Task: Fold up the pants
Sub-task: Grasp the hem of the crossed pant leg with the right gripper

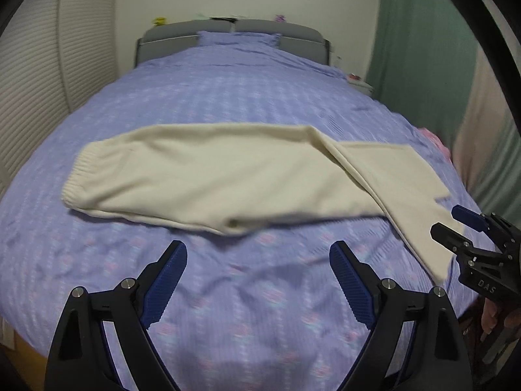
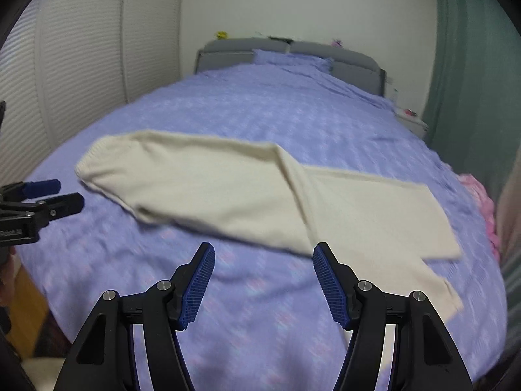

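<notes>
Your left gripper (image 1: 258, 260) and right gripper (image 2: 263, 262) hang wide open and empty just short of the cream pants (image 1: 208, 176) lying across the purple bedspread (image 1: 228, 97), soft, light knit best pinched at waistband and cuffs.

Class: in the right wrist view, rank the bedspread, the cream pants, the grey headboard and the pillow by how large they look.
1. Bedspread
2. Cream pants
3. Grey headboard
4. Pillow
The headboard and pillow sit far from the camera, so they look smaller than they are; their order is unsure.
</notes>
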{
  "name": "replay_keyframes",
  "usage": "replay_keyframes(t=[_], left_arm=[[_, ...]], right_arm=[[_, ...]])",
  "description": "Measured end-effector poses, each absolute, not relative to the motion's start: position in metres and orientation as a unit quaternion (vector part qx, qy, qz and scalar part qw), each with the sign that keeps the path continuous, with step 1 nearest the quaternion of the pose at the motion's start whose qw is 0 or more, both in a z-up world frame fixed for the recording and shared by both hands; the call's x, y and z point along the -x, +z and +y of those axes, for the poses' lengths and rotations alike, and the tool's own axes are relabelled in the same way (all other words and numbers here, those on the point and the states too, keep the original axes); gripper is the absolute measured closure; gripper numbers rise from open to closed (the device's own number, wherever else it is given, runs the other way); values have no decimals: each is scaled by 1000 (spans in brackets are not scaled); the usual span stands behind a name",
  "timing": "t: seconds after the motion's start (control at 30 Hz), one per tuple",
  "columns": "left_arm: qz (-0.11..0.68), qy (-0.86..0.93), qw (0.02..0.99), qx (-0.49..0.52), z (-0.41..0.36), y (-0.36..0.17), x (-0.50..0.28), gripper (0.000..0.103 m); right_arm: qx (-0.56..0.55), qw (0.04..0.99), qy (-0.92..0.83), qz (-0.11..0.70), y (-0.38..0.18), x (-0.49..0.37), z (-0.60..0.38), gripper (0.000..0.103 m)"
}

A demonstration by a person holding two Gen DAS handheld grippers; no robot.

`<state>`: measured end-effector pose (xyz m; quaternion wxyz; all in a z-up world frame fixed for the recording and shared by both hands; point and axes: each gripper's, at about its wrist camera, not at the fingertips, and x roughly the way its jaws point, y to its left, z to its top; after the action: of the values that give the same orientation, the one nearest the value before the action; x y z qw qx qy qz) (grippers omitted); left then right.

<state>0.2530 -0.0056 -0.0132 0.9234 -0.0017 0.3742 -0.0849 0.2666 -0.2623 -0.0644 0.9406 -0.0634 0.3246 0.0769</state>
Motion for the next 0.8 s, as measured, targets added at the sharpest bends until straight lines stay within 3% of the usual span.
replay_keyframes(t=[0.37,0.7,0.73,0.8], left_arm=[[434,-123,891,-56,-109,-69,-265,13],[456,-134,875,-87,-142,-89,-270,13],[457,-135,874,-89,-143,-90,-269,13],[458,-136,873,-93,-143,-91,-268,13]], right_arm=[[56,910,12,410,-138,-276,-338,39],[97,874,-15,475,-183,-299,-352,40],[96,873,-16,477,-185,-300,-354,41],[96,874,-17,475,-185,-300,-358,59]])
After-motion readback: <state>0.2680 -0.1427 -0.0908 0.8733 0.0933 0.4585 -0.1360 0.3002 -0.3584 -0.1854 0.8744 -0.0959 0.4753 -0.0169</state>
